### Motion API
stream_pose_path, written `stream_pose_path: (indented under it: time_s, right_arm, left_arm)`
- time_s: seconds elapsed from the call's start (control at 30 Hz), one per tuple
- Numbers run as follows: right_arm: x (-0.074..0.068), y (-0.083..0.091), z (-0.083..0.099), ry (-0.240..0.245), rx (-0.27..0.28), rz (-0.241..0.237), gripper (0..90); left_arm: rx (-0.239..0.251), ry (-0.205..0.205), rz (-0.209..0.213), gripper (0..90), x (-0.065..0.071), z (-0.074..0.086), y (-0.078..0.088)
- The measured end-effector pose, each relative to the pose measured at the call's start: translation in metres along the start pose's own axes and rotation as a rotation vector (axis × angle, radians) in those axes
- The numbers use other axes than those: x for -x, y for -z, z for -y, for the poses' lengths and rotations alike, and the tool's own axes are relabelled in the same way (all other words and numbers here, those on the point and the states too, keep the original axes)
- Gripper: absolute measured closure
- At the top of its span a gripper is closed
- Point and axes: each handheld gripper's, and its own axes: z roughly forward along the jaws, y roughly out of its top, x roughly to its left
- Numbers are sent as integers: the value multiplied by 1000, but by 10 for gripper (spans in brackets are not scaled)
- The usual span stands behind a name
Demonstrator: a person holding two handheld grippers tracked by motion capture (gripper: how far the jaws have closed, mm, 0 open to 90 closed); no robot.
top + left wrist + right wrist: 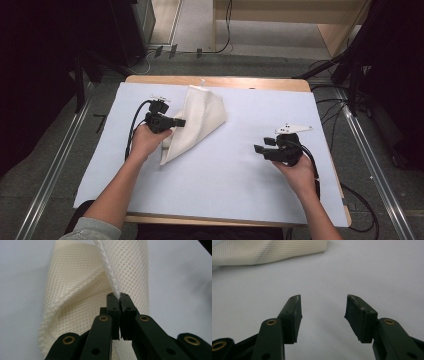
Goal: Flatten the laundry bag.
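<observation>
Cloth edge pinched on the left, right gripper idle

High view: a cream mesh cloth (pixel 197 122) lies on the pale blue sheet (pixel 240 165) that covers the table (pixel 220 81), left of the middle and toward the far edge, partly lifted into a tent-like fold with one narrow end trailing toward the near side. The person's left forearm comes in from the near left corner and slants up and to the right; the left hand (pixel 145 141) wraps the handle from below, and the left gripper (pixel 179 122) points right, level with the table, its tip at the cloth's left edge. The right forearm enters from the near right and leans to the left; the right hand (pixel 298 170) holds the right gripper (pixel 260 145), which points left, low over bare sheet, well apart from the cloth.

Left gripper view: the left gripper (pixel 120 295) has its jaws clenched together on a stitched edge of the cloth (pixel 75 297), which rises from between the pads and folds back over itself.

Right gripper view: the right gripper (pixel 323 305) stands released, jaws wide apart with nothing between them, above the sheet (pixel 362 270). The cloth (pixel 262 251) lies at the far left.
</observation>
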Motion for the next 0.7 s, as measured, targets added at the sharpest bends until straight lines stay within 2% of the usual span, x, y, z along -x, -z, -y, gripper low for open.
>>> stream_pose_path:
  time_s: [0.27, 0.4, 0.53, 0.7]
  right_arm:
    - [3, 3, -1, -15, 7, 8, 491]
    - [4, 5, -2, -23, 16, 12, 501]
    - [4, 7, -2, -29, 17, 14, 510]
    - [7, 12, -2, -40, 33, 25, 525]
  left_arm:
    - [-1, -53, 49, 893, 27, -2, 3]
    - [-23, -84, 83, 892, 42, -1, -3]
    - [-35, -101, 91, 891, 49, 0, -7]
    - [-63, -118, 121, 883, 61, 5, -17]
